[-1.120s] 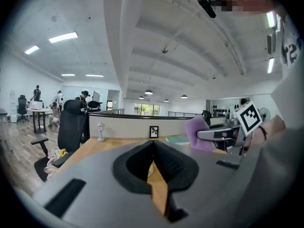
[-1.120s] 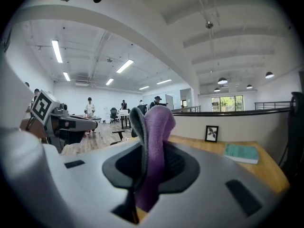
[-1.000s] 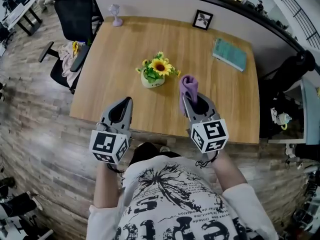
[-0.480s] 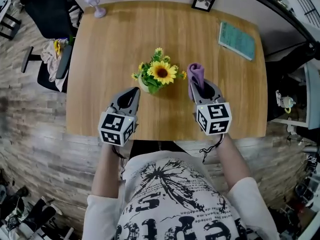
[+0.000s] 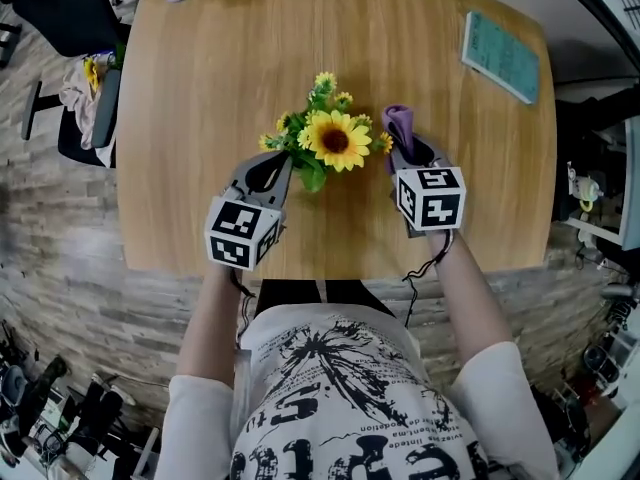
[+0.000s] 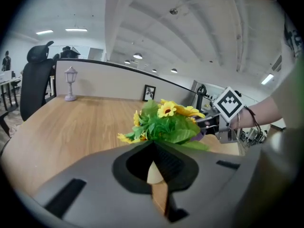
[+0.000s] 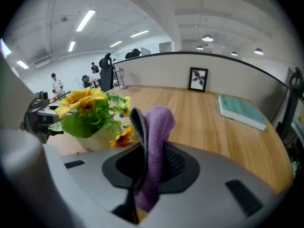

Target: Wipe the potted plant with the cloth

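The potted plant [image 5: 330,143], sunflowers and green leaves in a cream pot [image 7: 95,139], stands mid-table. My left gripper [image 5: 277,168] sits just left of the plant, jaws shut and empty, with the leaves [image 6: 164,125] right over its tip. My right gripper [image 5: 408,150] is just right of the plant, shut on a purple cloth [image 7: 152,151] that sticks up past the jaws [image 5: 398,120]. The cloth stands apart from the pot in the right gripper view.
On the wooden table [image 5: 200,98] lie a teal book [image 5: 505,53] at the far right, a framed picture [image 7: 198,79] at the back and a small lilac lamp [image 6: 70,82] at the back left. A black office chair [image 5: 70,28] stands left of the table.
Both grippers have moved forward and down toward the plant, now flanking it closely. The purple cloth has stayed in the right gripper's jaws throughout.
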Motion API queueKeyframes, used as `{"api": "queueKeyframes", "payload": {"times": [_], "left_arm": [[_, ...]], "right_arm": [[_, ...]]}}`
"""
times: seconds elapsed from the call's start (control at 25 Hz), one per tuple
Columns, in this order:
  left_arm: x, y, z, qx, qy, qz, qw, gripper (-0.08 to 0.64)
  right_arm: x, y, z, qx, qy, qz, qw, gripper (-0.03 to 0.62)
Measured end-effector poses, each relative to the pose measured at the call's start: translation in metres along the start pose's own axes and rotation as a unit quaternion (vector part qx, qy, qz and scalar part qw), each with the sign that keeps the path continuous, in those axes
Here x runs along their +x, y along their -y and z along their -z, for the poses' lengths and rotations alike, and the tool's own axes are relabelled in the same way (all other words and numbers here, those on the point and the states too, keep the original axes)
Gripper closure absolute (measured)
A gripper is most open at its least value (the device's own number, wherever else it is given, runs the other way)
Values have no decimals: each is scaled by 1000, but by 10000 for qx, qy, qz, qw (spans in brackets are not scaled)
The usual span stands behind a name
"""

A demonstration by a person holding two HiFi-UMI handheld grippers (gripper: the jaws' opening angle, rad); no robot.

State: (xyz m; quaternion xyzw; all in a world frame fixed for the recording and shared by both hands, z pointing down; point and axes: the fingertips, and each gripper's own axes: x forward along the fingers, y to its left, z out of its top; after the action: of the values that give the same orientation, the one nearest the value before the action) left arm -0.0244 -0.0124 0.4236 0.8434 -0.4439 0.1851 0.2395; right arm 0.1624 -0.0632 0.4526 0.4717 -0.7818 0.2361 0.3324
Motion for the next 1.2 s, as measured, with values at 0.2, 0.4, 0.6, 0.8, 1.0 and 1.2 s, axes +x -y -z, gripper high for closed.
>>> {"api": "queueKeyframes", "payload": {"times": [0.2, 0.4, 0.6, 0.8, 1.0, 1.2], "left_arm": [[11, -2, -3, 76, 89, 138, 9998, 557], [16, -2, -3, -94, 42, 436, 9990, 558], [13, -6, -2, -268, 100, 603, 9978, 558], [14, -1, -3, 127, 167, 600, 9980, 558], [13, -3, -2, 171, 286, 681, 9971, 558], [11, -7, -3, 275, 388, 707, 9964, 558]], "right_arm": [[30, -22, 1, -187, -361, -369, 9985, 514], [51, -42, -6, -337, -415, -594, 9968, 514], [57, -65, -9, -527, -372, -743, 9951, 517], [52, -66, -4, -426, -372, -775, 9954, 521], [47, -70, 3, -624, -449, -845, 9934, 522], [43, -75, 8, -449, -398, -745, 9954, 520]]}}
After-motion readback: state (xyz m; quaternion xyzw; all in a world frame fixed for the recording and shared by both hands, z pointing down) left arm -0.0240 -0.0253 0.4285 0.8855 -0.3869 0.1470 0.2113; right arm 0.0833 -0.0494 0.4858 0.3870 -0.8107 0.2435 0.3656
